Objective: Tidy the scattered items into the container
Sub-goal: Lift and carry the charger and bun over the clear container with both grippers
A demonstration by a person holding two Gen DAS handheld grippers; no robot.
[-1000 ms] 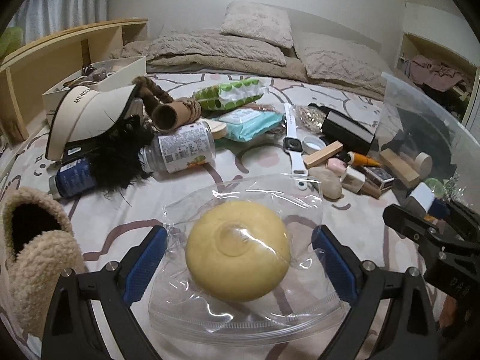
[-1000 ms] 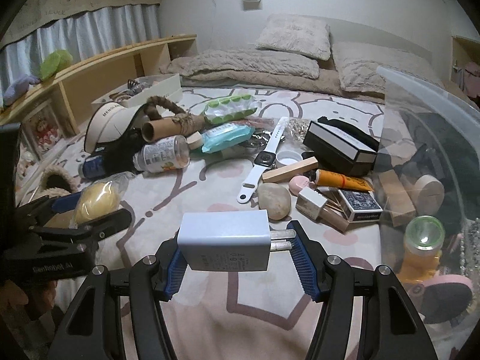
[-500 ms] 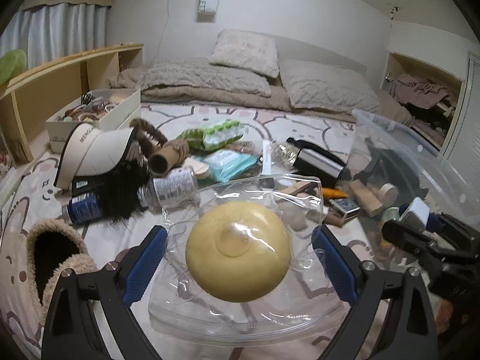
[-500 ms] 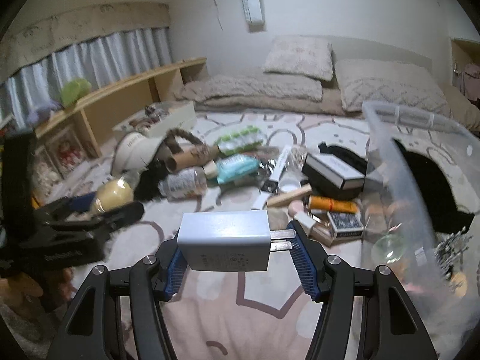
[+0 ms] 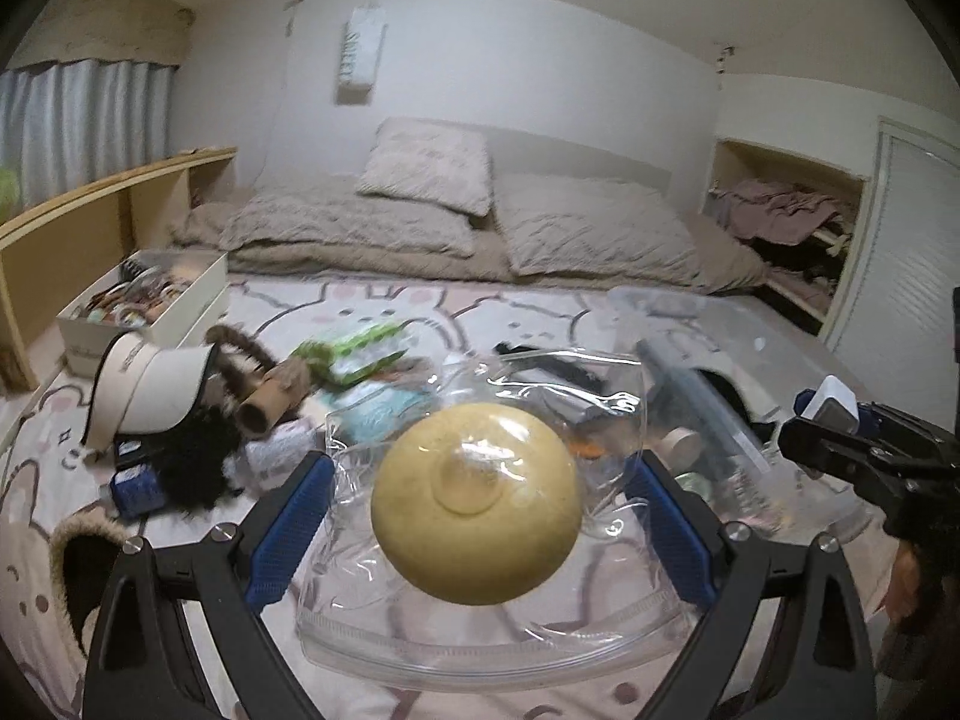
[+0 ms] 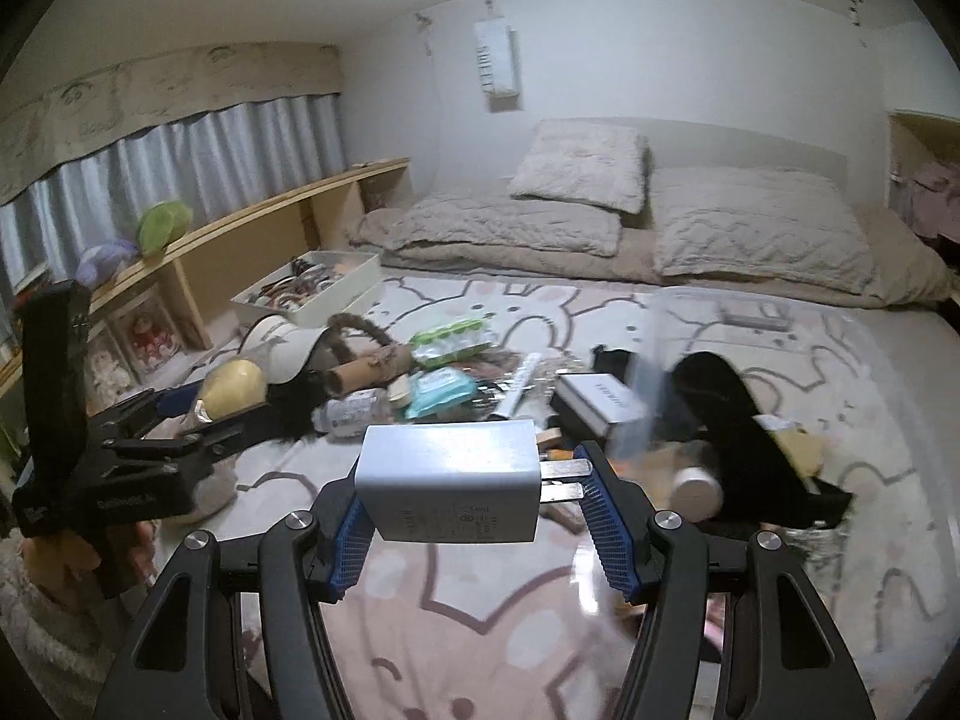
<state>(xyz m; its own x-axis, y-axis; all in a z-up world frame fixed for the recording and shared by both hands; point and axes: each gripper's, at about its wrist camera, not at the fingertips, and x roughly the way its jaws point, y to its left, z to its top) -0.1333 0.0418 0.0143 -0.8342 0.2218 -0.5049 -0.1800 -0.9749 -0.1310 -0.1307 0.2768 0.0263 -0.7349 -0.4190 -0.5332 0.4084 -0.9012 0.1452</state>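
My left gripper (image 5: 480,516) is shut on a clear zip bag (image 5: 480,636) that holds a round yellow sponge (image 5: 474,501). It hangs above the patterned bed cover. My right gripper (image 6: 480,525) is shut on a white charger plug (image 6: 450,480), with the prongs pointing right. The clear plastic container (image 5: 690,324) stands on the bed to the right, with several small items inside. In the left wrist view the right gripper (image 5: 840,426) and its charger plug (image 5: 831,399) are beside the container. In the right wrist view the left gripper (image 6: 204,414) and the yellow sponge (image 6: 231,387) are at the left.
Scattered on the bed are a white visor (image 5: 150,390), a cardboard tube (image 5: 264,408), a green pack (image 5: 354,354), a bottle (image 6: 351,411), a wipes pack (image 6: 444,390) and a black-and-white box (image 6: 600,399). A fuzzy slipper (image 5: 72,558) lies near left. A white box (image 5: 150,300) sits by the shelf.
Both grippers have risen above the bed with their loads still held. The scattered items now look lower and farther, and the container has come closer to the middle of both views.
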